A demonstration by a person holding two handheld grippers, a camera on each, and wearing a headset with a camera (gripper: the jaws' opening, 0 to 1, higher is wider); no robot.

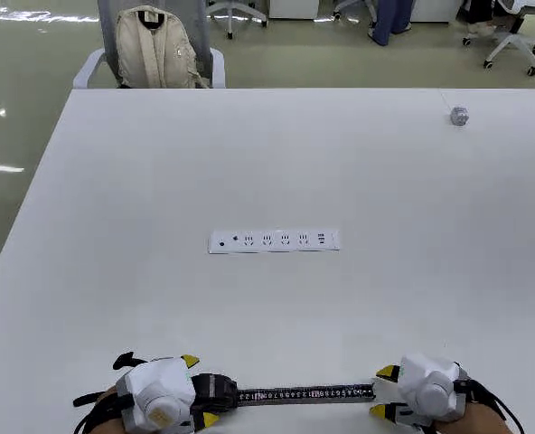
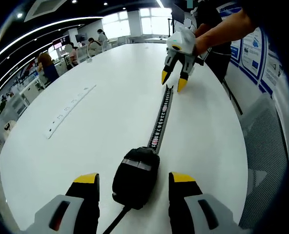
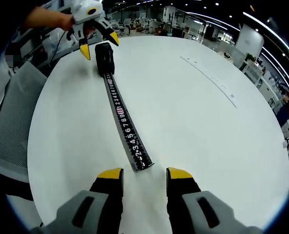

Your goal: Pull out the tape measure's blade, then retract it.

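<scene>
tape measure lying stretched out between two open grippers

a black tape measure (image 1: 215,391) is lying at the near side of a white table (image 1: 267,163), its blade (image 1: 304,393) running flat across the surface toward the right gripper (image 1: 382,391). the left gripper (image 1: 200,391) is straddling the case (image 2: 135,178). its yellow-tipped jaws are standing spread on either side, with a gap showing to each in the left gripper view, so it is not clamping anything. the right gripper's jaws are standing apart too. in the right gripper view the blade's end is resting on the table just ahead of the tips, pinched by neither. a white power strip (image 1: 274,240) is lying mid-table, well apart from the tape measure. a backpack (image 1: 156,50) is sitting on a chair (image 1: 215,68) beyond the far edge.
</scene>
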